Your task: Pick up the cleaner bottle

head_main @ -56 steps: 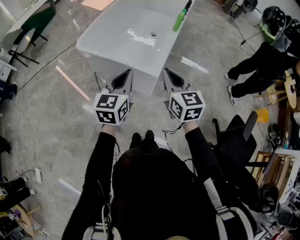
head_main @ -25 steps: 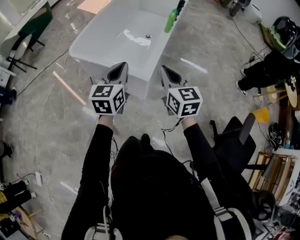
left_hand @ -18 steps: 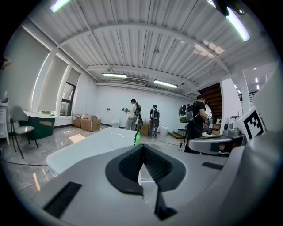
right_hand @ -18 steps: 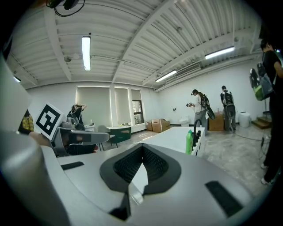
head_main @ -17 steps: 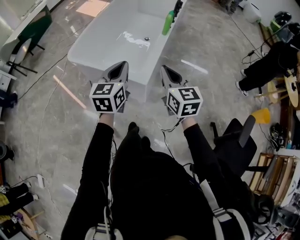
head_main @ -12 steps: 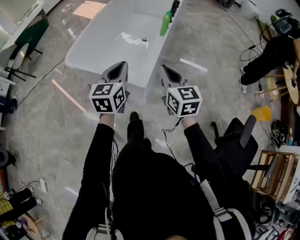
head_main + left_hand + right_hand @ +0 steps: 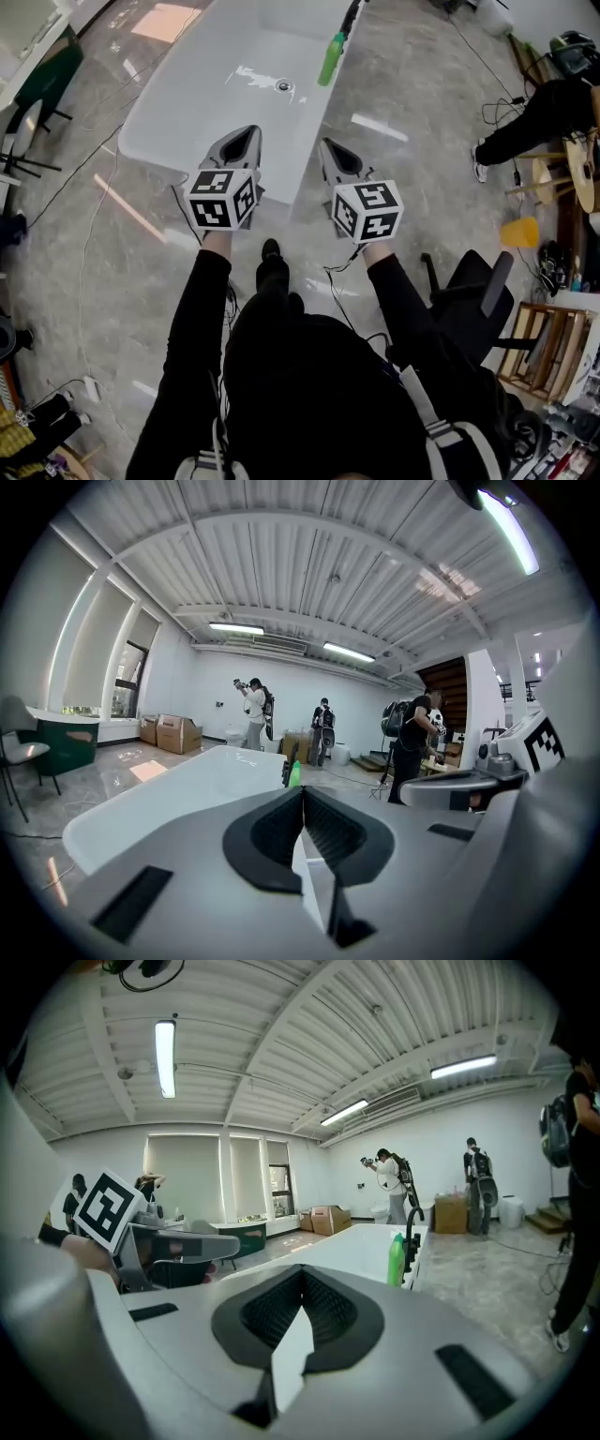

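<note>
The green cleaner bottle (image 7: 331, 59) stands upright on the far right rim of the white bathtub (image 7: 211, 70), beside a black faucet (image 7: 352, 16). My left gripper (image 7: 249, 134) and right gripper (image 7: 326, 145) are held side by side before the tub's near end, both shut and empty, well short of the bottle. In the left gripper view the bottle (image 7: 293, 774) shows small just above the shut jaws of the left gripper (image 7: 302, 790). Up and right of the right gripper (image 7: 302, 1270), the bottle (image 7: 397, 1260) stands by the faucet (image 7: 411, 1230) in the right gripper view.
A black office chair (image 7: 472, 292) stands close at my right. A person in black (image 7: 530, 117) sits on the floor beyond it, near an orange object (image 7: 518, 232). Cables run over the grey floor. A green chair (image 7: 49, 82) is at the left. Several people (image 7: 254, 713) stand far off.
The person has stepped toward the tub. Both grippers moved forward with it, still shut. The tub and bottle now sit lower and closer in the head view.
</note>
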A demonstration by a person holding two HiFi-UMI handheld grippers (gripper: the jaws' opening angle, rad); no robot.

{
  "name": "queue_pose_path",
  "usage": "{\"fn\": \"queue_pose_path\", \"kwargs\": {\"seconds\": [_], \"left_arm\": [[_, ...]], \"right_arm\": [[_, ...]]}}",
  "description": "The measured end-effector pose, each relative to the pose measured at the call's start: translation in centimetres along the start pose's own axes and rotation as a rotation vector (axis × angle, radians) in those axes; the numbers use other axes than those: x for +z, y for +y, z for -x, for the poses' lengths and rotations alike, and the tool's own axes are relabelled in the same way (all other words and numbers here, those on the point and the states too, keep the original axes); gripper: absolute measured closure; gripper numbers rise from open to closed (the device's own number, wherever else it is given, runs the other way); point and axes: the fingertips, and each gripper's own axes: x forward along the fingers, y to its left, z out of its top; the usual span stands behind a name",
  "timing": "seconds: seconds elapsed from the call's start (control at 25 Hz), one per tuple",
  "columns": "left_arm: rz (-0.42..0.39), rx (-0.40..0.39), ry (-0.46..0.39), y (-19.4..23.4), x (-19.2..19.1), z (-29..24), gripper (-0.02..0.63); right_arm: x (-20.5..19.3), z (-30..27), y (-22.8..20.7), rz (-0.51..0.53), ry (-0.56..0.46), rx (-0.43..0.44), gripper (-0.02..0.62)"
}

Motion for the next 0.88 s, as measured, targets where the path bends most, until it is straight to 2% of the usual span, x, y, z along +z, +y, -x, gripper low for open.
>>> {"fn": "queue_pose_path", "kwargs": {"seconds": [0.52,0.88], "left_arm": [[0.012,-0.059,0.049,6.3,1.4,-8.6,0.597],[-0.01,-0.103,0.069,6.4,1.5,-11.5,0.597]], "right_arm": [[2.1,-9.7,-3.7,-0.024,0.03,-0.09,0.594],[3.2,-11.8,-6.2,-0.024,0.03,-0.156,0.594]]}}
